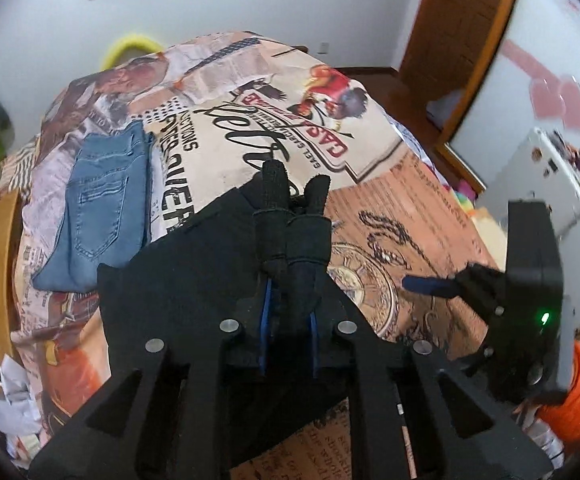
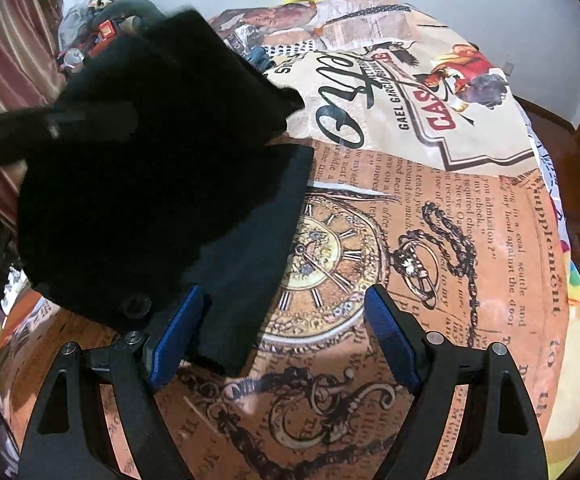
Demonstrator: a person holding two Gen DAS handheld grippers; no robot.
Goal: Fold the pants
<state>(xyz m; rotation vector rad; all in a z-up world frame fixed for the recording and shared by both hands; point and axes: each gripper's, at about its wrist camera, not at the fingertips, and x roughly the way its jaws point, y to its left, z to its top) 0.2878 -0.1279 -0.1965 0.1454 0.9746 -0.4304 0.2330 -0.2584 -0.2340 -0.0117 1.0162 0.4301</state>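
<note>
Black pants (image 1: 194, 264): on printed bedspread (image 1: 410, 208), folded edge pinched in your left gripper (image 1: 294, 188), lifted at 12 o'clock. Right gripper (image 2: 286, 332): fingers apart, empty, hovering beside lower layer. Carry fold across level; align edges before release. Folded jeans (image 1: 98, 208): 10 o'clock, apart.

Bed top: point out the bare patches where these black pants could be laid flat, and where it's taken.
Free: the printed bedspread around the pocket-watch picture, right of the black pants, and the cream lettered panel beyond. Taken: the far left strip, where folded blue jeans lie. The left gripper grips black fabric; the right gripper is open.
</note>
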